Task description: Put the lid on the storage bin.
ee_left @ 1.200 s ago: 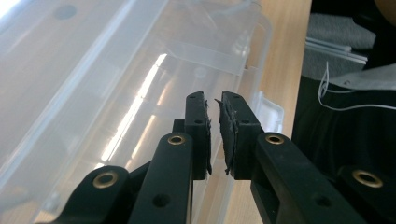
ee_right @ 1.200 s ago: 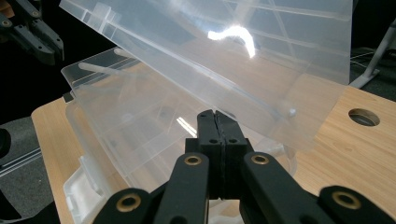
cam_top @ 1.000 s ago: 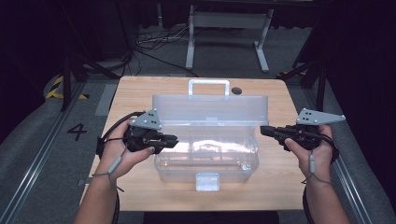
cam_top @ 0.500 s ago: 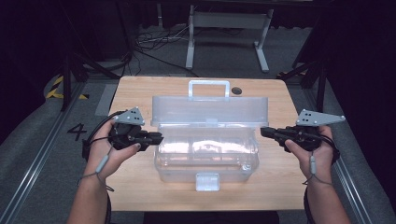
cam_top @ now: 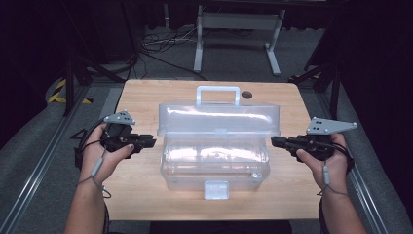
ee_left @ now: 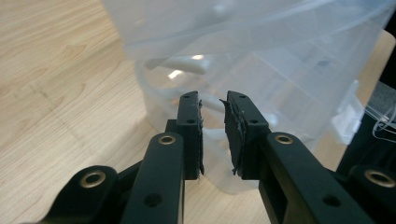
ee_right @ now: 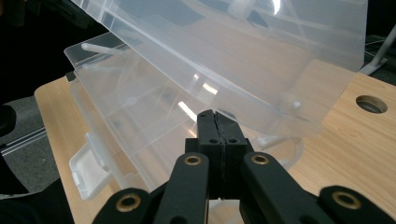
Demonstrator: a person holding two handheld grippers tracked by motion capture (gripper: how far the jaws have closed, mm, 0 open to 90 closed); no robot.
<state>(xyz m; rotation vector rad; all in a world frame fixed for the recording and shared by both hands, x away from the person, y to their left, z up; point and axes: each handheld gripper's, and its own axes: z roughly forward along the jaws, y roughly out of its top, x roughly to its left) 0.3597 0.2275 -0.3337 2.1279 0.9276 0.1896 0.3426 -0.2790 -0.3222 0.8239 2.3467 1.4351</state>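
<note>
A clear plastic toolbox (cam_top: 214, 163) stands in the middle of the wooden table (cam_top: 141, 97), its lid (cam_top: 219, 119) raised toward the far side with a white handle (cam_top: 217, 95) on top. My left gripper (cam_top: 152, 142) hovers just left of the box, pointing at its left wall without touching it. Its jaws have just been opening and now stand a little apart, nothing between them (ee_left: 214, 100). My right gripper (cam_top: 273, 141) sits just off the box's right end, its jaws shut together (ee_right: 216, 114) on nothing, aimed at the box (ee_right: 154, 107).
A white latch (cam_top: 216, 190) sticks out from the box's near side. A round hole (cam_top: 247, 94) is cut in the table behind the handle. Bare wood lies on both sides of the box. Cables and a metal stand (cam_top: 238, 29) sit on the floor beyond.
My left gripper has drawn back to the left, away from the box's left wall. The right gripper and the box have stayed where they were.
</note>
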